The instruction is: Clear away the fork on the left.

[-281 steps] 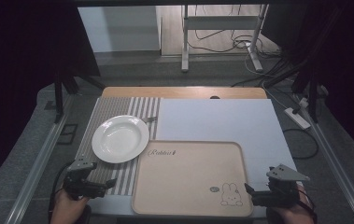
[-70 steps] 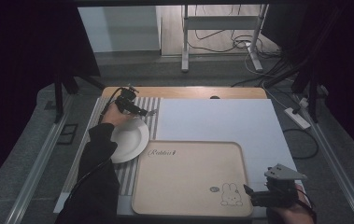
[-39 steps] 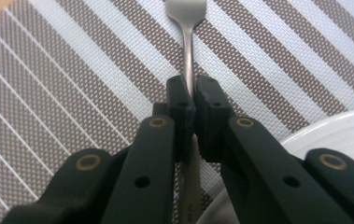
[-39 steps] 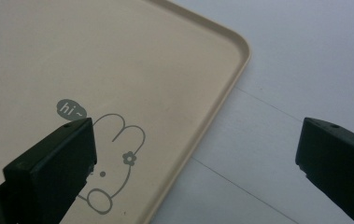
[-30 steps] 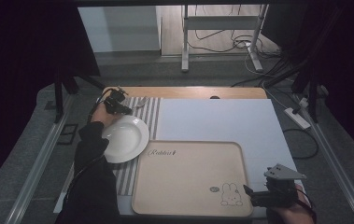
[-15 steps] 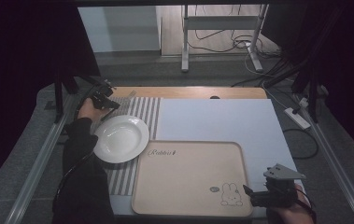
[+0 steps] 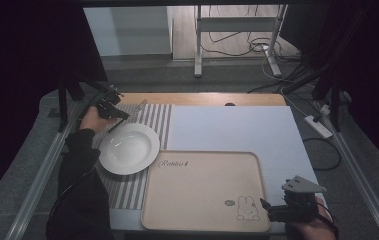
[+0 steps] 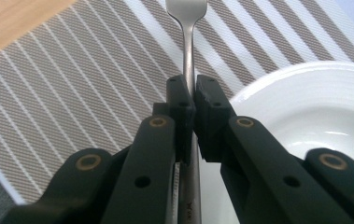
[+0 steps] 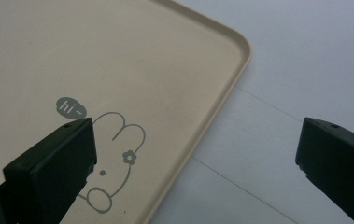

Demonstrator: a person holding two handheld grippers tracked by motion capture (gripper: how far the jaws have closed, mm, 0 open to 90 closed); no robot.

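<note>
My left gripper (image 7: 108,107) hovers over the back left corner of the striped placemat (image 7: 152,117), just behind the white plate (image 7: 128,148). In the left gripper view its jaws (image 8: 194,93) are shut on the handle of a steel fork (image 8: 187,42), whose head points away over the placemat (image 8: 72,93), with the plate (image 8: 315,107) to the right. My right gripper (image 7: 267,210) rests at the front right by the beige tray (image 7: 202,190). Its jaws (image 9: 195,154) stand wide open and hold nothing, above the tray's corner with the rabbit drawing (image 9: 114,154).
A pale blue-white mat (image 7: 232,130) covers the right half of the wooden table (image 7: 202,98). The tray lies on its front part. Metal rails run along both table sides, and cables and a frame stand on the floor beyond.
My left gripper has gone from the front left edge to the back of the placemat, then moved left and up with the fork in it. The right gripper has stayed in place.
</note>
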